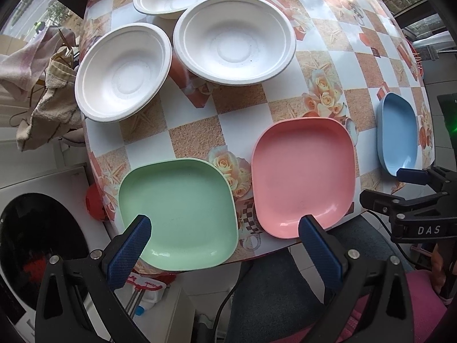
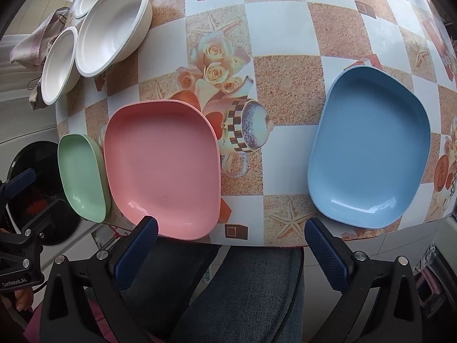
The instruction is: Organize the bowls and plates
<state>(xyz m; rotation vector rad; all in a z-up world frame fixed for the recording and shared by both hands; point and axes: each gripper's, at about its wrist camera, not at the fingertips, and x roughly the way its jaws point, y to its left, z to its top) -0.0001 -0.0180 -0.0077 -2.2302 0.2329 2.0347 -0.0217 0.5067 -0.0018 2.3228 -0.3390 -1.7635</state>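
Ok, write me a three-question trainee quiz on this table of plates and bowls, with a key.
1. How many round white disposable bowls sit at the far side of the checked tablecloth?
2. True or false: the square pink plastic plate is stacked on the square green plastic plate.
3. Which plate lies nearest the right gripper's right-hand finger? A) green B) the square blue plastic plate C) none

Key:
1. Three.
2. False; they lie side by side along the near table edge.
3. B. Both the right gripper and the left gripper are open and hold nothing.
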